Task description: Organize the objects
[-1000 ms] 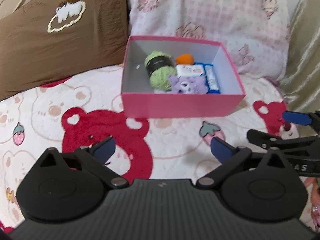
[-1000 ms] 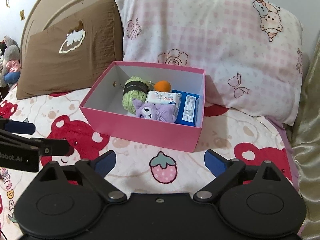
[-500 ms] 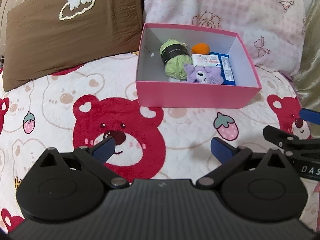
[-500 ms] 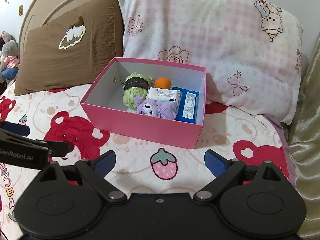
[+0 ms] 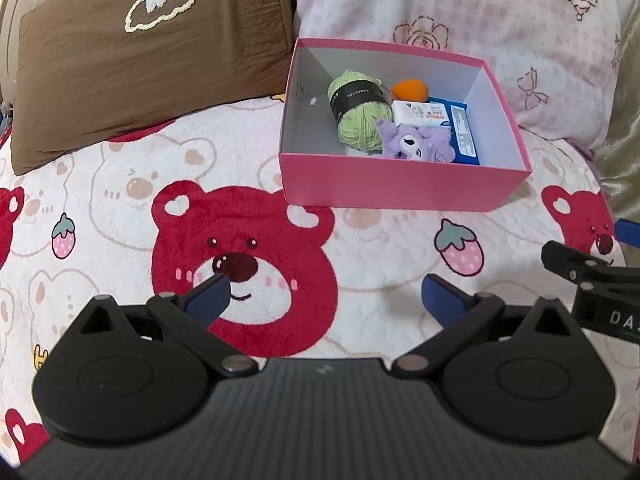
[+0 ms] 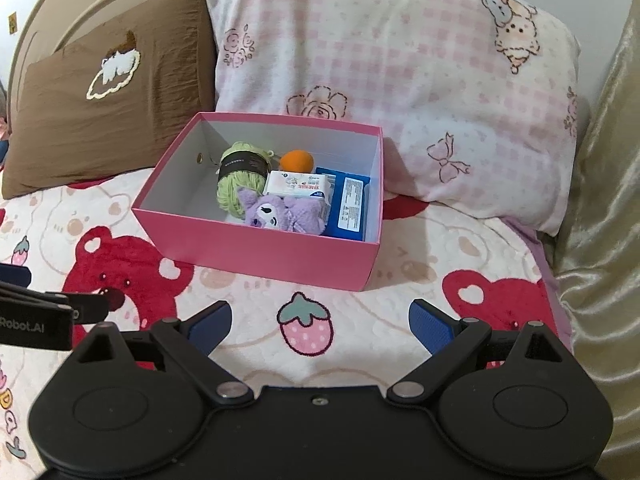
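The left gripper [image 5: 324, 294] hovers with its blue fingers [image 5: 210, 294] spread wide, holding nothing. The right gripper [image 6: 320, 320] sits level beside it, jaws equally wide and empty.

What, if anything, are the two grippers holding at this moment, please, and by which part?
Nothing is held: the left gripper and right gripper both hover with jaws open above the blanket, short of the pink box.

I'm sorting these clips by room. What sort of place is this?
Most likely a bedroom, on a made bed: a brown pillow and a pink checked pillow lean on a curved headboard, over a bear-print blanket holding a pink box.
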{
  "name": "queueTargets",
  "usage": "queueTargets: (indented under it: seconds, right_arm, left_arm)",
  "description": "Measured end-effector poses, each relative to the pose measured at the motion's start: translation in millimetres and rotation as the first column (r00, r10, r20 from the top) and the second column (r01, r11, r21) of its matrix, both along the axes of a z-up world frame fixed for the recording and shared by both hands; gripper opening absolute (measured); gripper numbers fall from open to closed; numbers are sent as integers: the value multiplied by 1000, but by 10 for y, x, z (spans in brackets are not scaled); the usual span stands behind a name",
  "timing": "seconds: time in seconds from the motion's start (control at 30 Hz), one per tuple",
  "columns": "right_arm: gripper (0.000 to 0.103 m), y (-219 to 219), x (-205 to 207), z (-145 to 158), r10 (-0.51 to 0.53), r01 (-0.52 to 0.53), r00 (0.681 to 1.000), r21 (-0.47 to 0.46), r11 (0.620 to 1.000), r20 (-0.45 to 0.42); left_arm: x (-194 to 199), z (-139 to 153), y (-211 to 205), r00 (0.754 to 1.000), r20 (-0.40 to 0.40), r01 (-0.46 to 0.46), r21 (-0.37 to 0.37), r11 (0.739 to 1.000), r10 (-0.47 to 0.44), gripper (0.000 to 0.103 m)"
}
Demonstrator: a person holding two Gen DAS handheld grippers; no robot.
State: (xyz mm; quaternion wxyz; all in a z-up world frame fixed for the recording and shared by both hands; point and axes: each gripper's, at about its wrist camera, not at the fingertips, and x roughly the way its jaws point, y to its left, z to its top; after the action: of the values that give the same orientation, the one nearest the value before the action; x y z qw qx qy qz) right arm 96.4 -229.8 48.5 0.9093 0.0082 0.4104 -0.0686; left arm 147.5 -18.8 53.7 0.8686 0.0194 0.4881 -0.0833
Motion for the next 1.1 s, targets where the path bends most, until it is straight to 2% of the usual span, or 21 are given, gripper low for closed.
queueTargets:
  seconds: [0.27,0.47,1.1]
  right_arm:
    - [97,-44,-14,-8,-25,26,1000,36,999,-18]
    - [97,-45,-21,-9,-31,32,999,39,999,-27]
    - [97,-36,-29,-49,-29,30,999,35,999,-43]
  left_arm:
    - [-3,-4,-27,1000,-7,8,38,999,-8,103]
    - [4,7,-25,1000,-15,10,21,1000,-9,103]
    - [9,-52,-45,999,-48,22,40,999,-21,103]
